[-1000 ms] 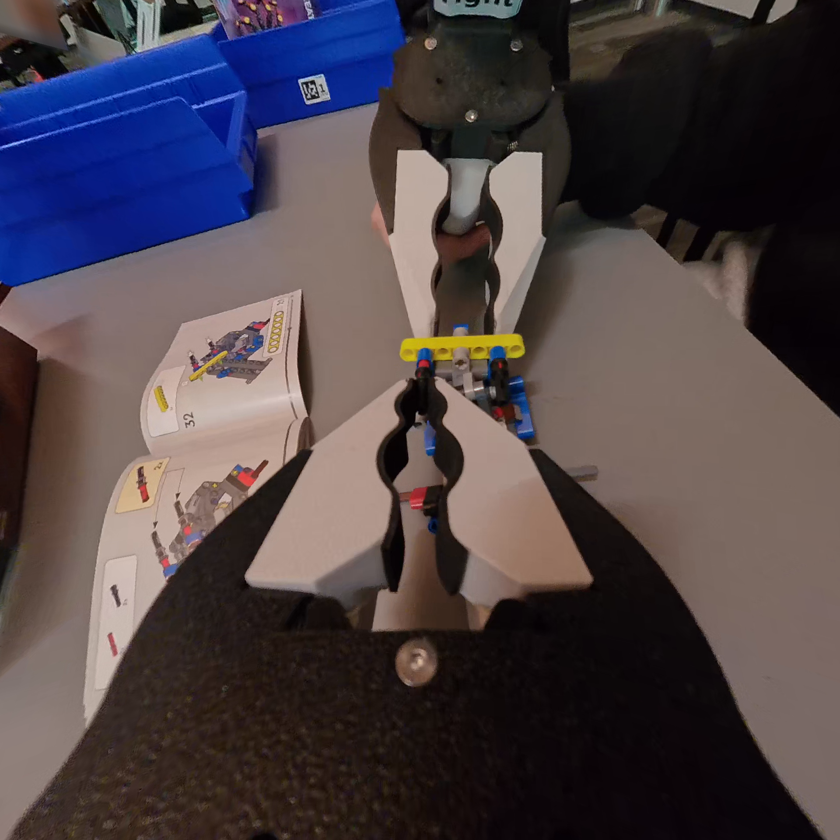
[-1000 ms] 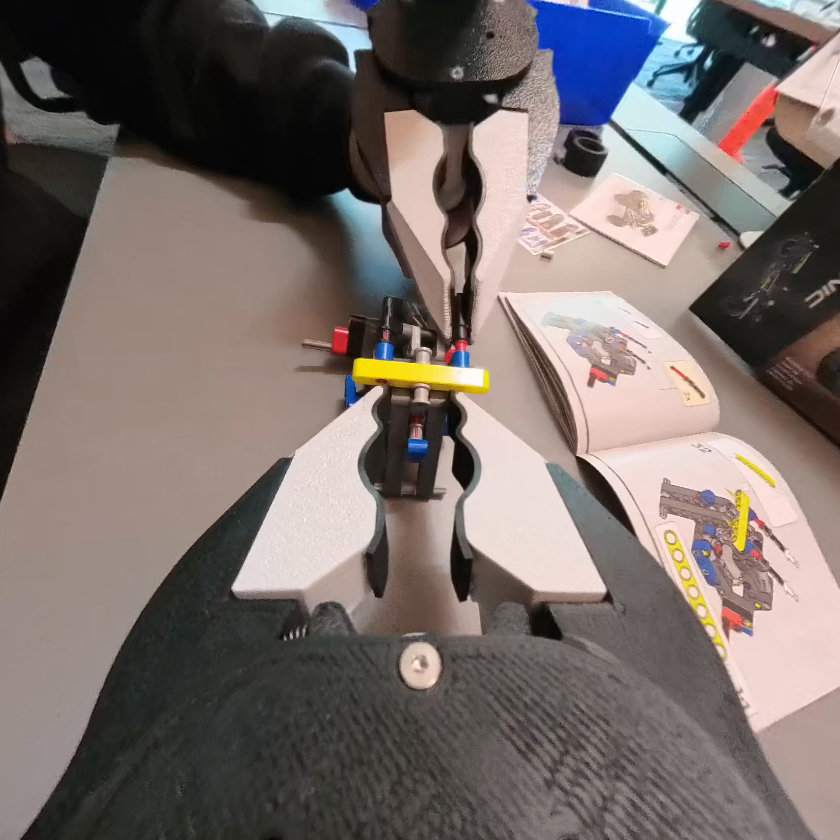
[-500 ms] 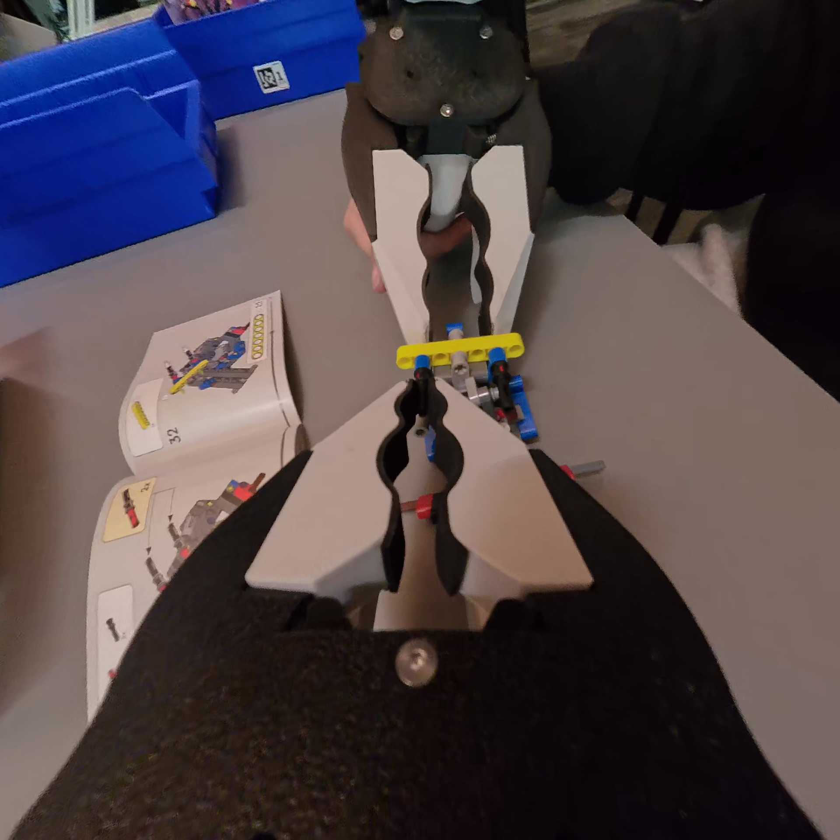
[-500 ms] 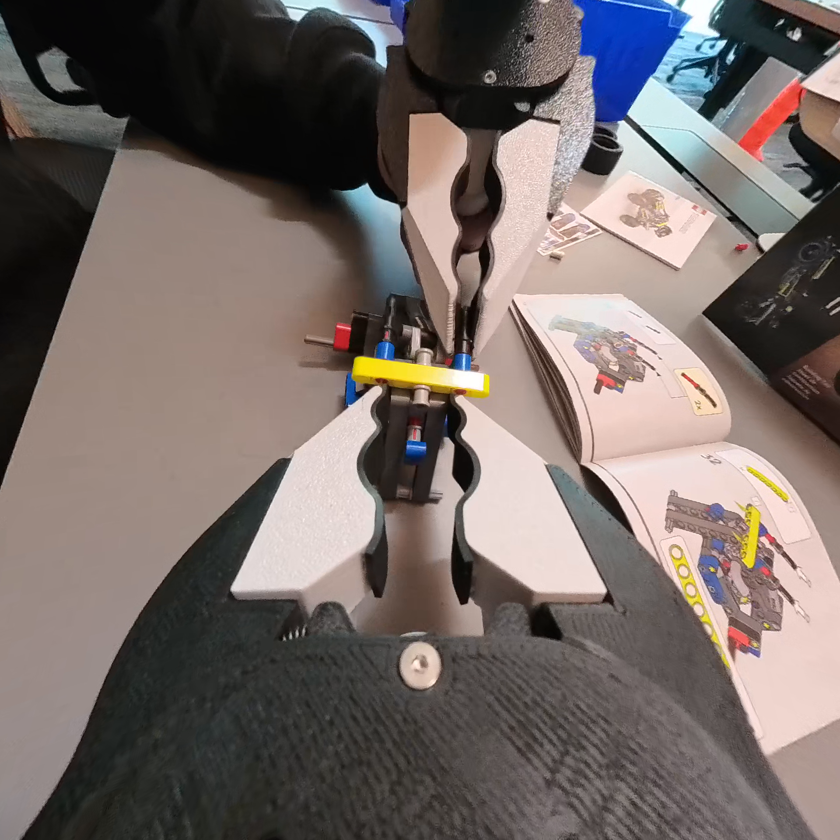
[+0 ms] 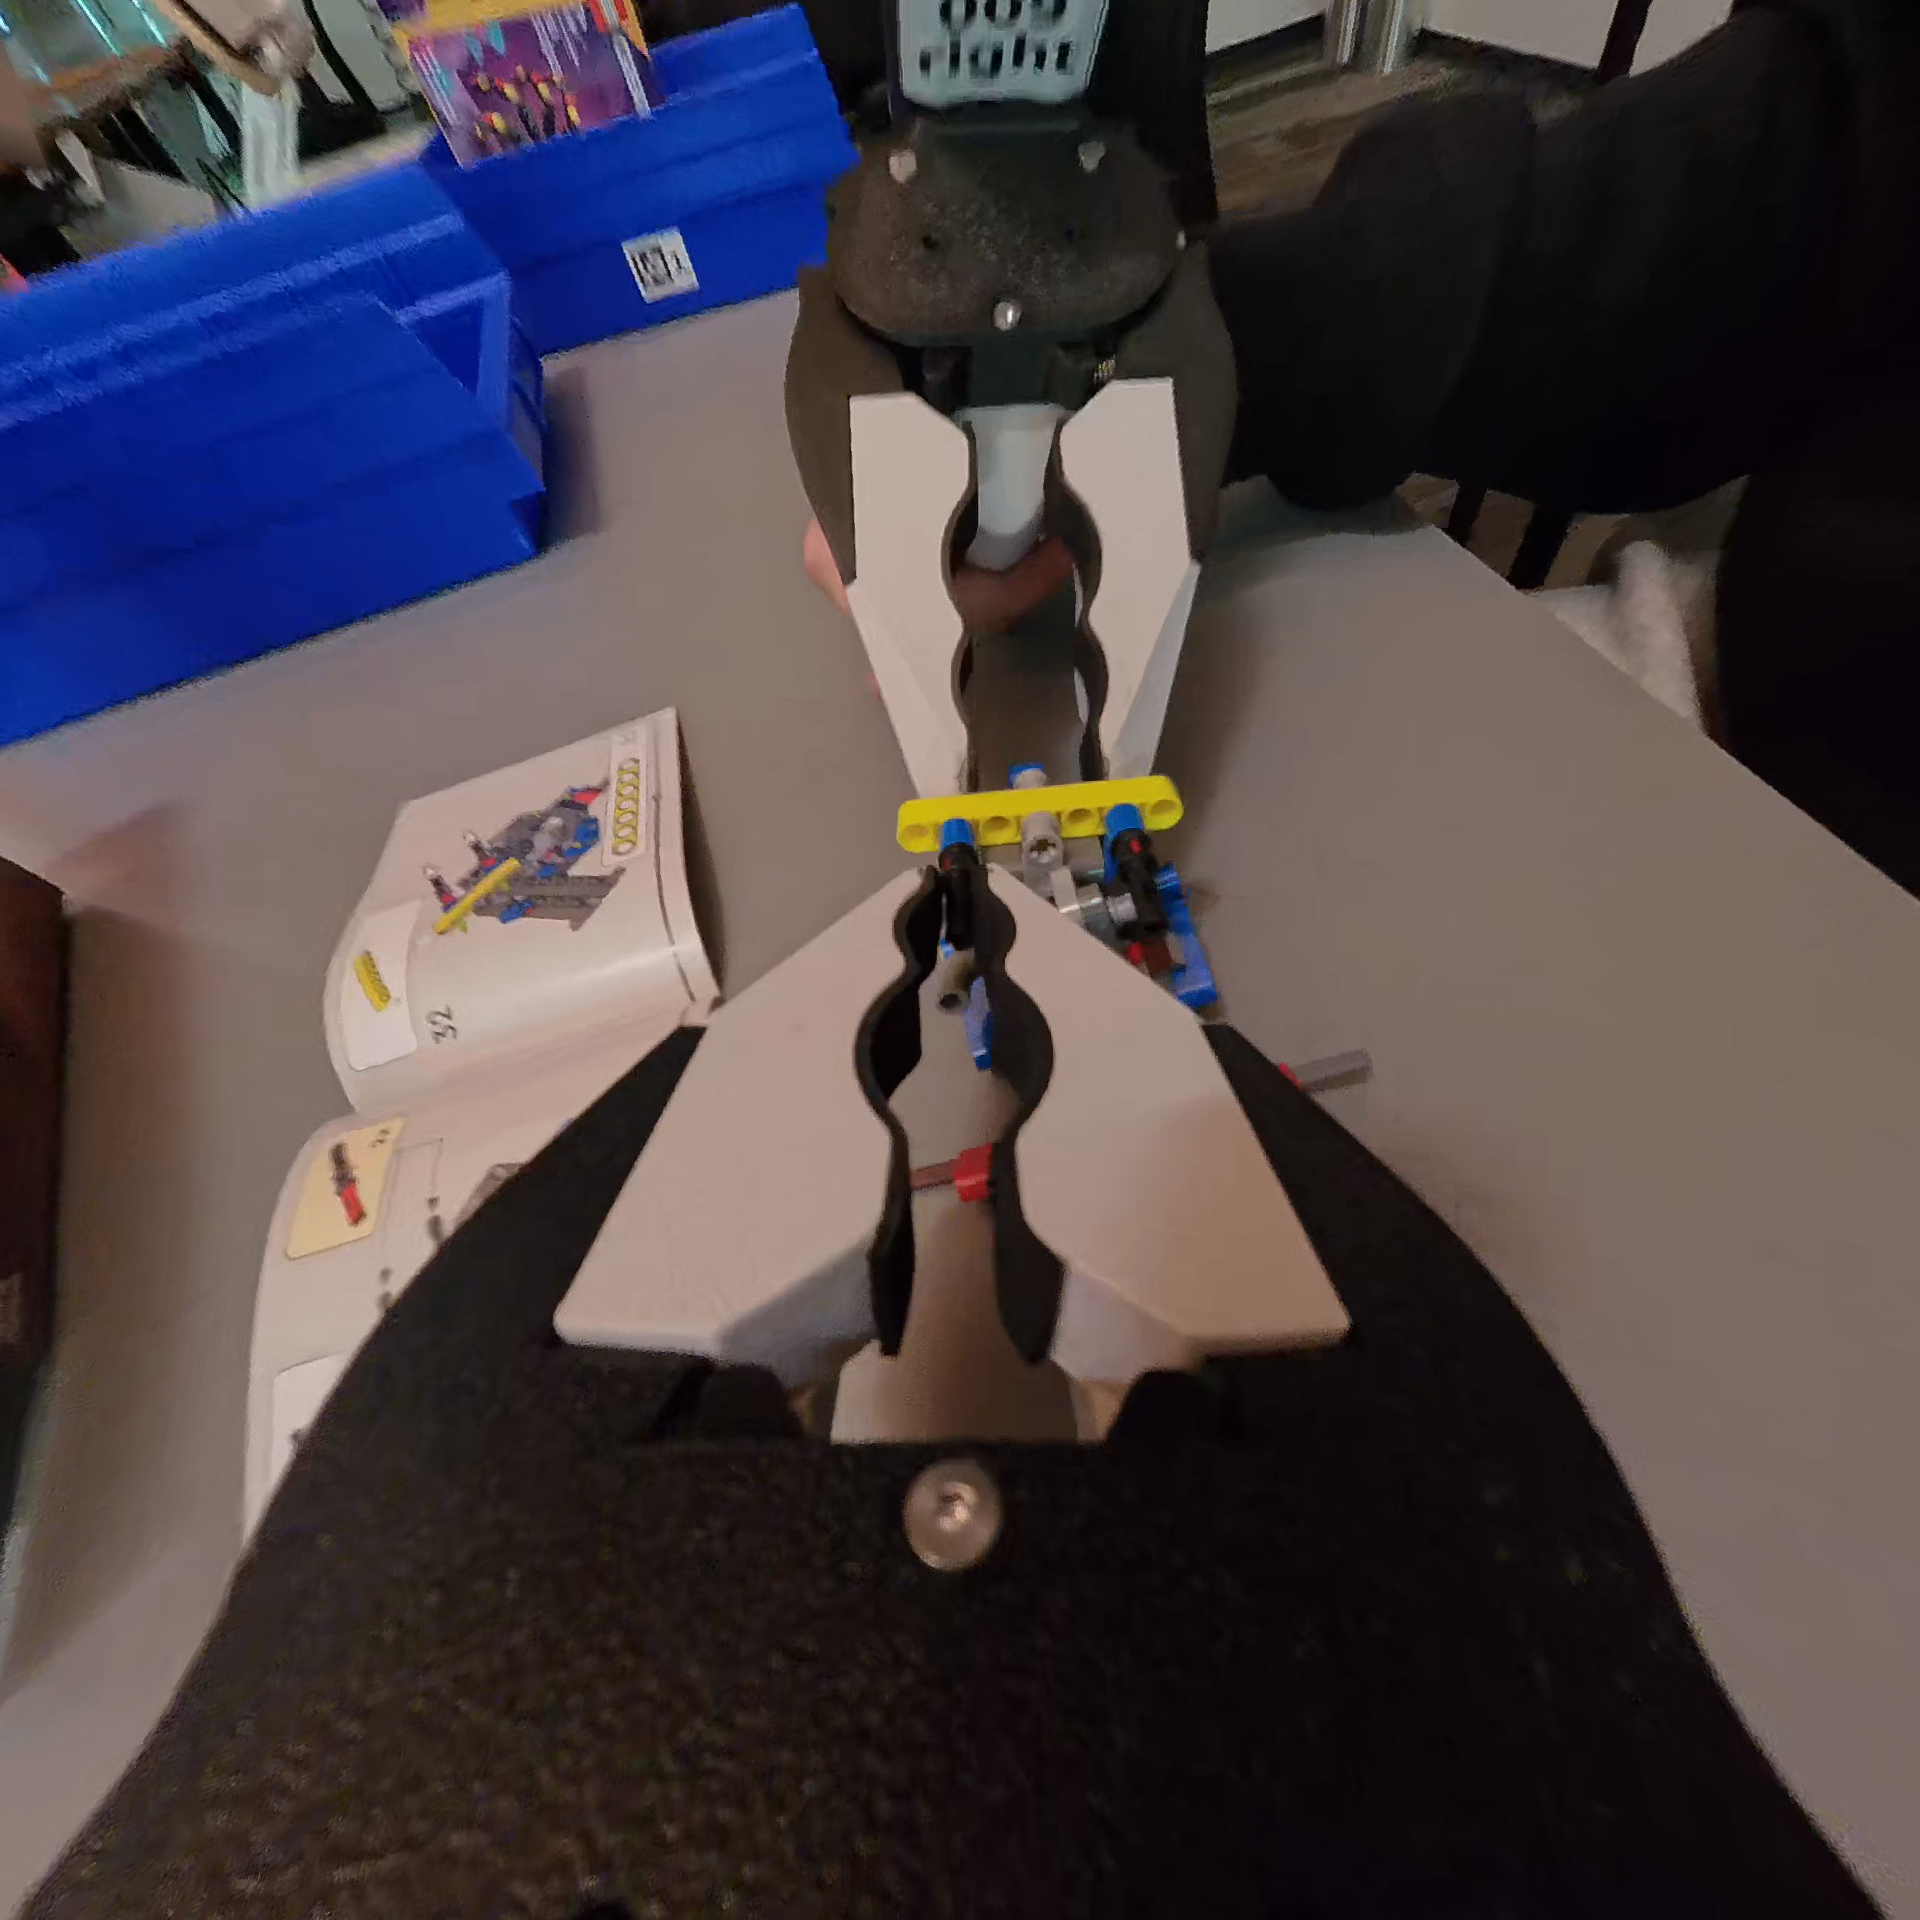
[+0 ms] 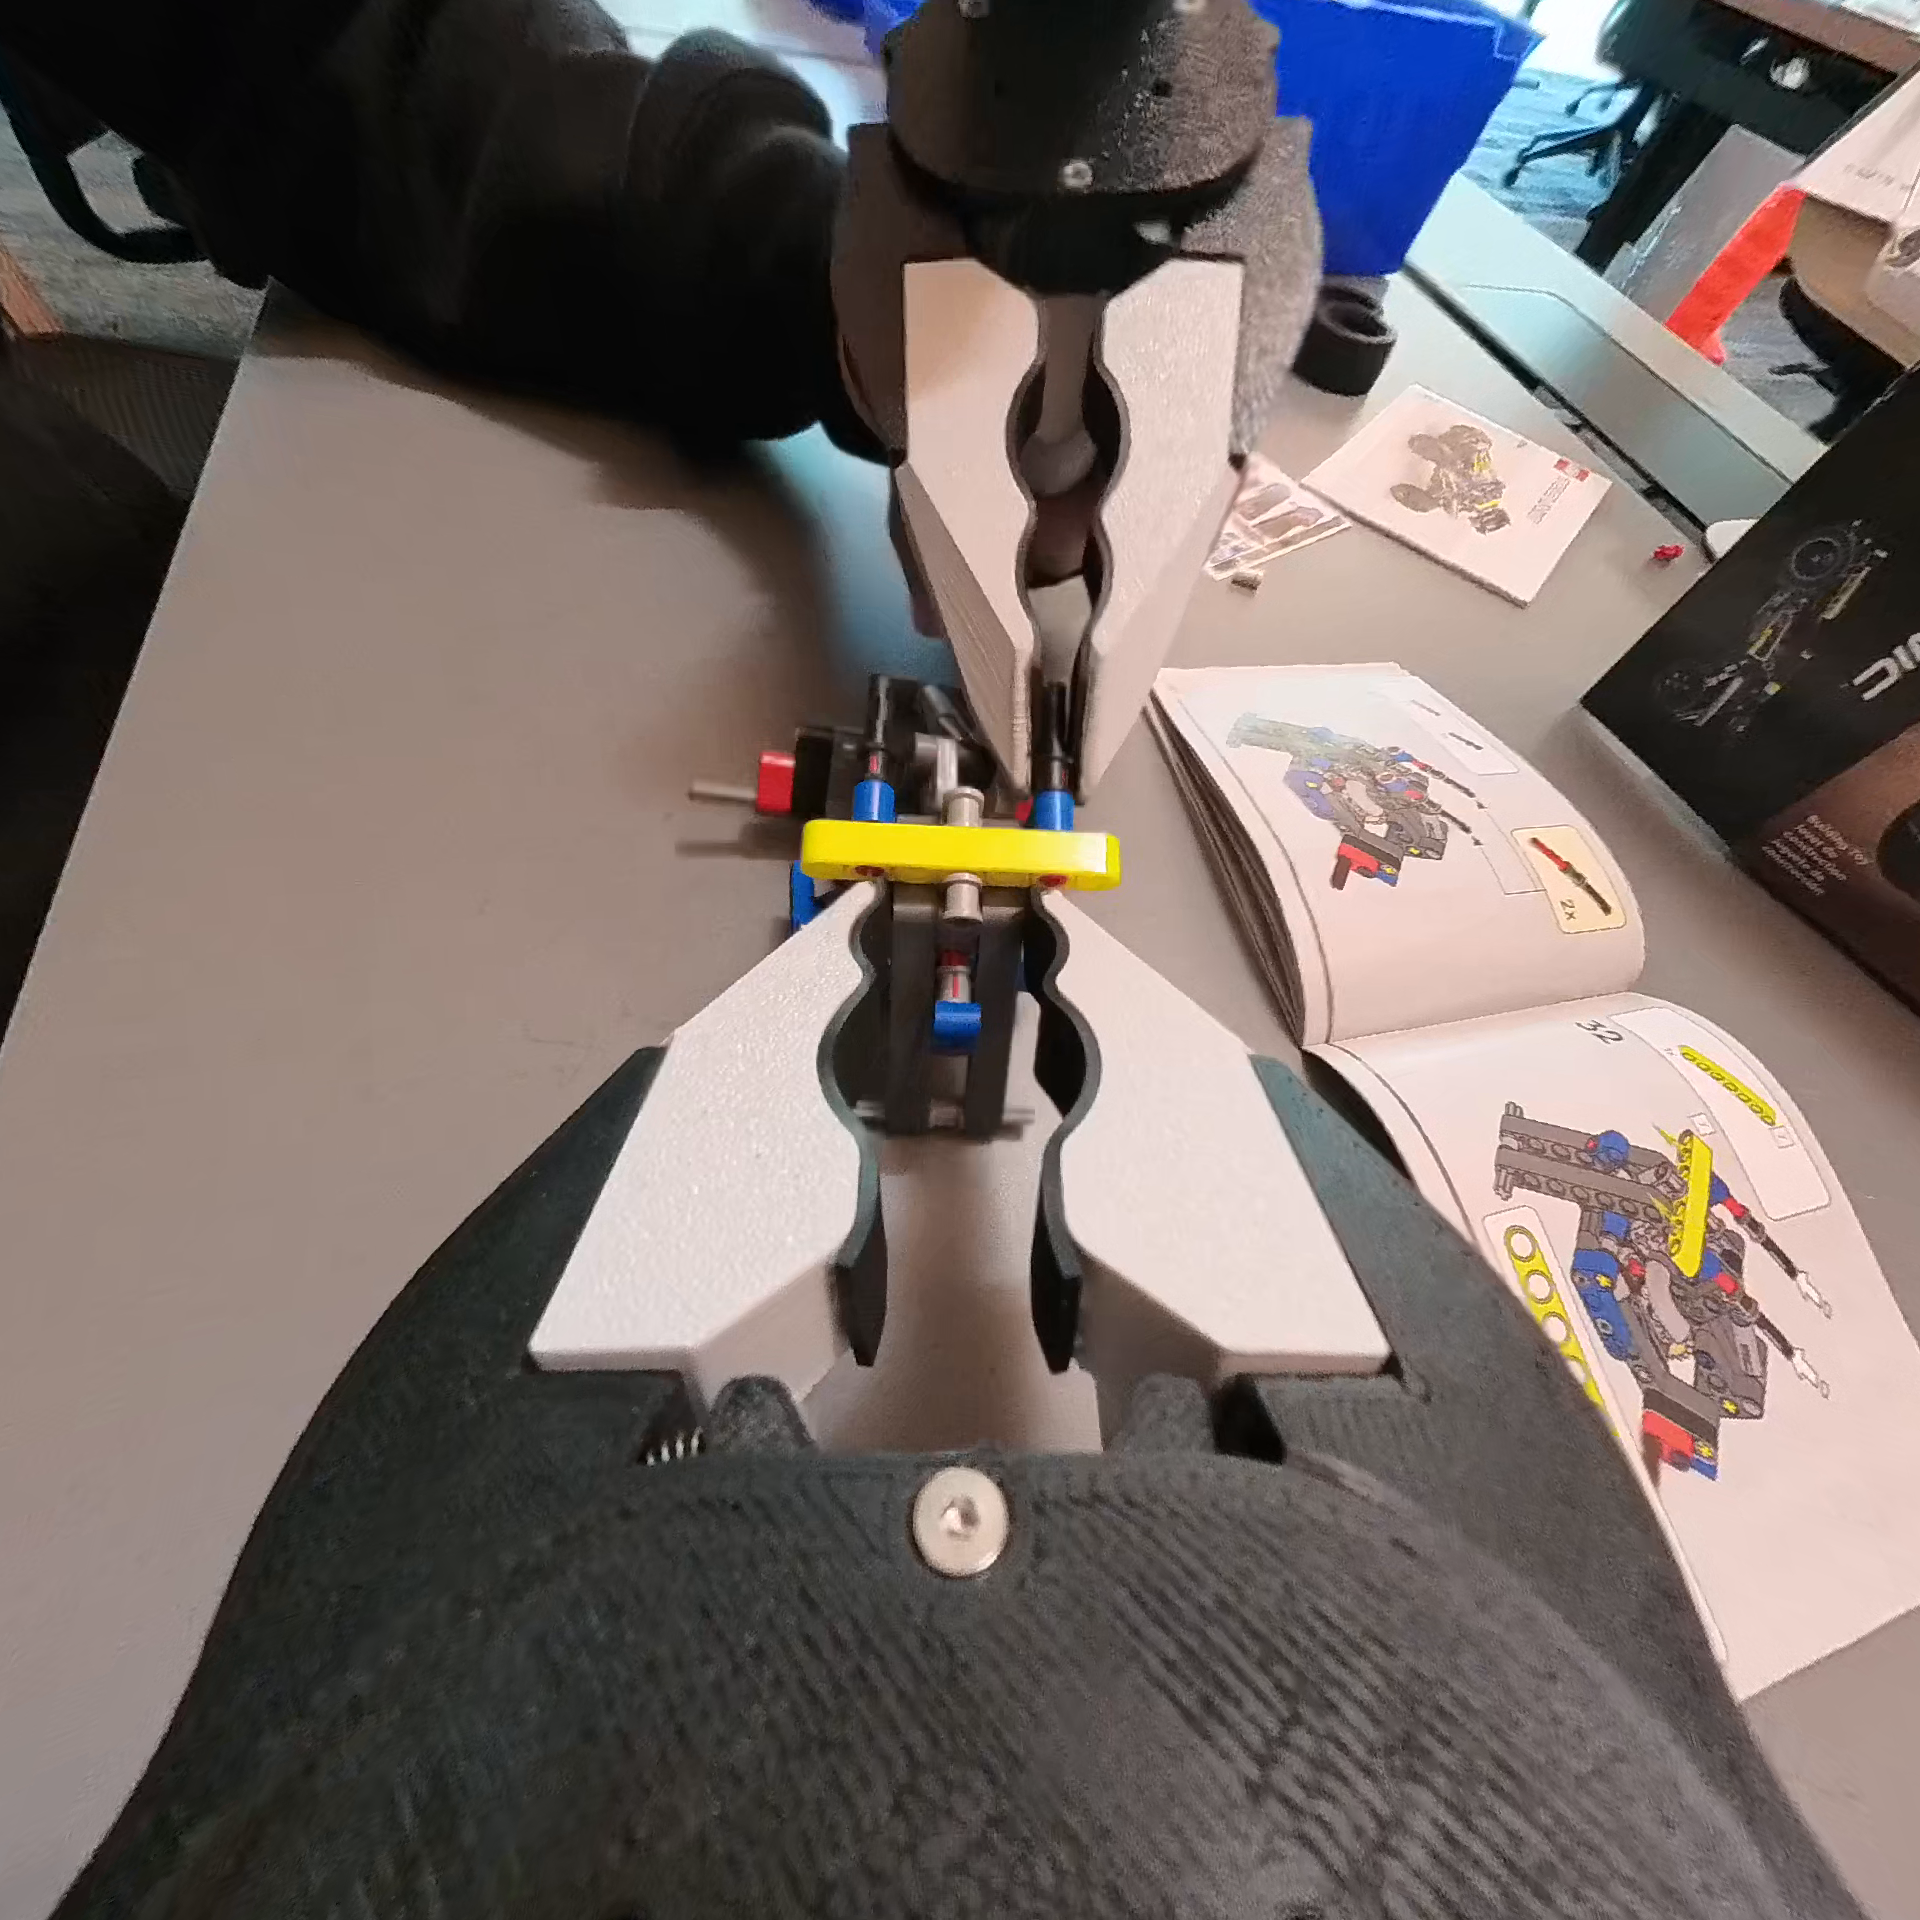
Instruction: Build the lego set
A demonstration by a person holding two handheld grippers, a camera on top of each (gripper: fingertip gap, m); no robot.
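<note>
Pinching a black pin (image 5: 957, 902) in my left claw (image 5: 961, 883), I hold the grey frame (image 6: 940, 997) in my right claw (image 6: 956, 899), yellow beam (image 6: 961, 852) crosswise between.

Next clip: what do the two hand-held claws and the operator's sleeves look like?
Both claws match: the left claw and right claw have pale grey wedge-shaped fingers lined with wavy black pads, on rough black bodies with a silver centre screw. The right one bears a pale label. Sleeves are black.

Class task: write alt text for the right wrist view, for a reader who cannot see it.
A hand-held gripper clamps the dark grey frame of a small plastic brick model under its yellow holed beam, while the opposite hand-held gripper pinches a thin black rod; an open instruction booklet lies right.
</note>
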